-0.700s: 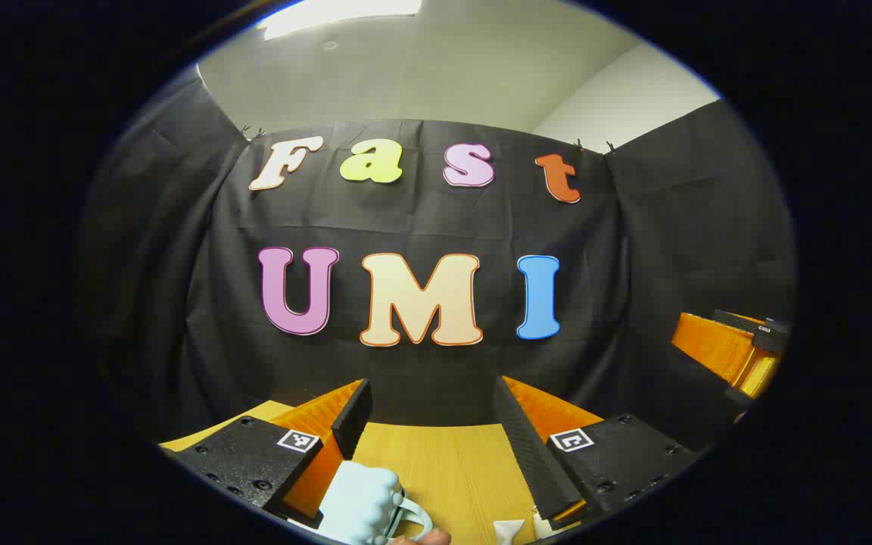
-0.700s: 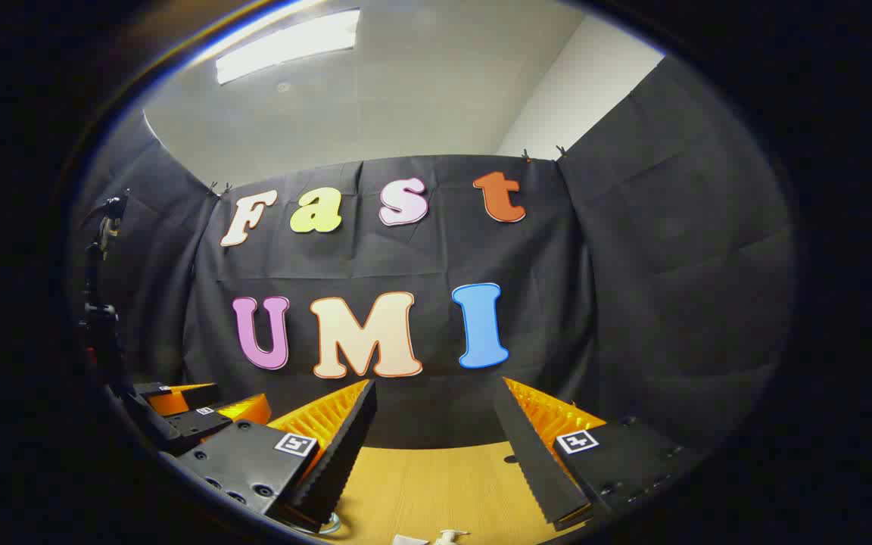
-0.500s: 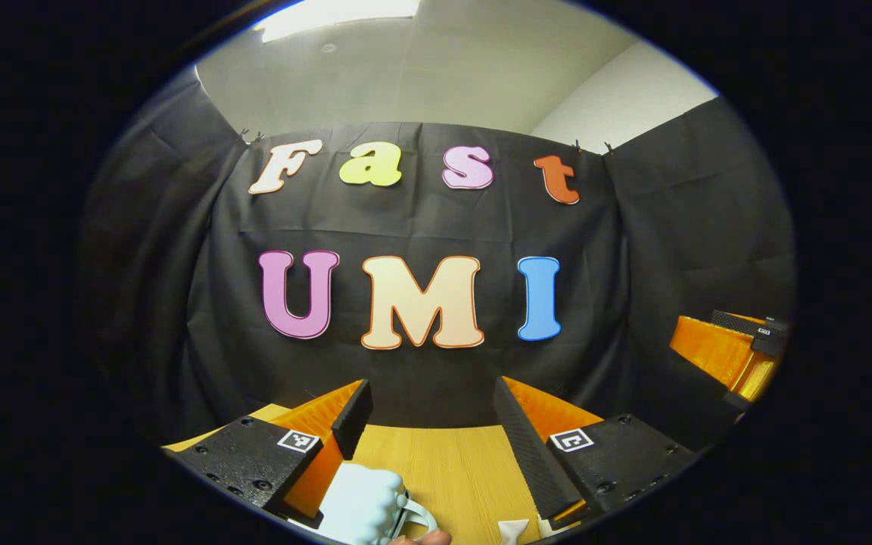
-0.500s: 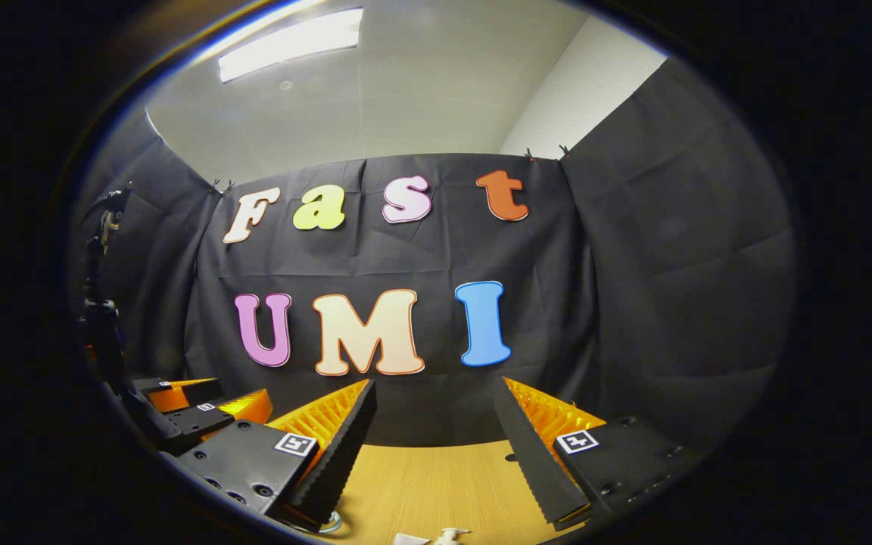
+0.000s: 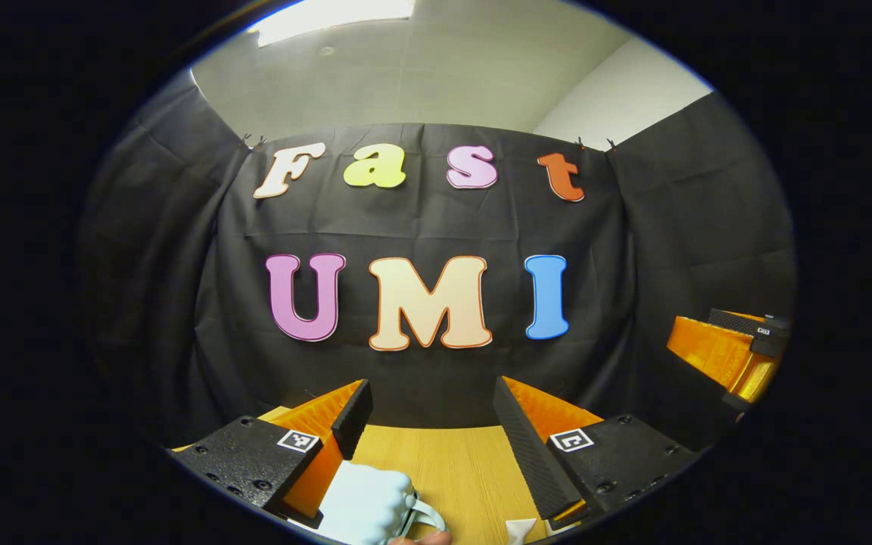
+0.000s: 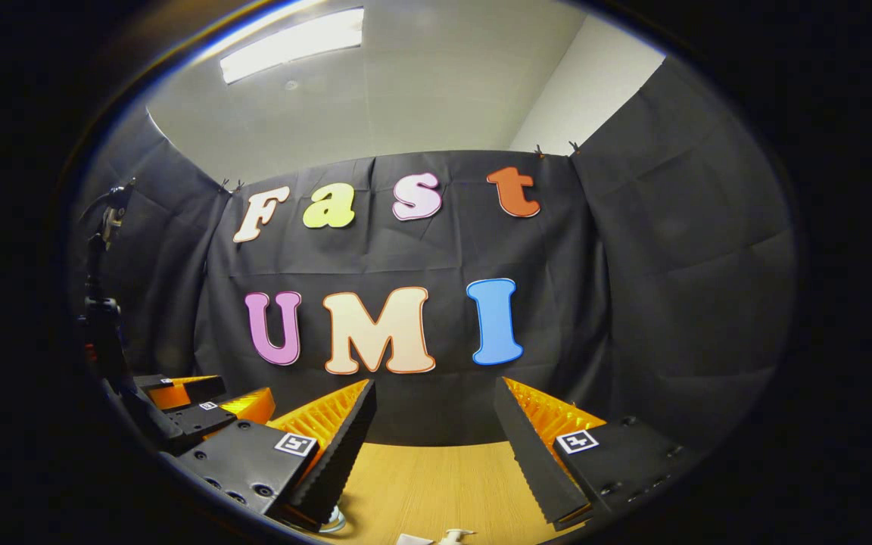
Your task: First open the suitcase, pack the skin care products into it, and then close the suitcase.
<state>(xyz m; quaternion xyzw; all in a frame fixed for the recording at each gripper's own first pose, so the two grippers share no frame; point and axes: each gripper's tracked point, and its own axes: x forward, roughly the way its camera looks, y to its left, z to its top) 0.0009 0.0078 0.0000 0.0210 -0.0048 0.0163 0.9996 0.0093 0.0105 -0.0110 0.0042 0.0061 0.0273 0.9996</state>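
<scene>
In the left gripper view my left gripper (image 5: 431, 412) is open and held above the wooden table (image 5: 451, 462), nothing between its fingers. A pale blue suitcase (image 5: 364, 506) with a handle peeks in at the bottom, just under the left finger. A white product tip (image 5: 518, 530) shows at the bottom edge. In the right gripper view my right gripper (image 6: 436, 412) is open too, above the same table (image 6: 436, 484). A white pump top (image 6: 453, 537) and a white cap (image 6: 409, 540) show at the bottom edge. The other gripper (image 6: 194, 405) sits far left there.
The black cloth wall stands close behind the table's far edge. In the left gripper view the other gripper (image 5: 731, 348) shows at the far right. A dark stand (image 6: 103, 303) rises at the left of the right gripper view.
Both views have drifted slightly; the wall has slid a little to the right in each. Both grippers stay open.
</scene>
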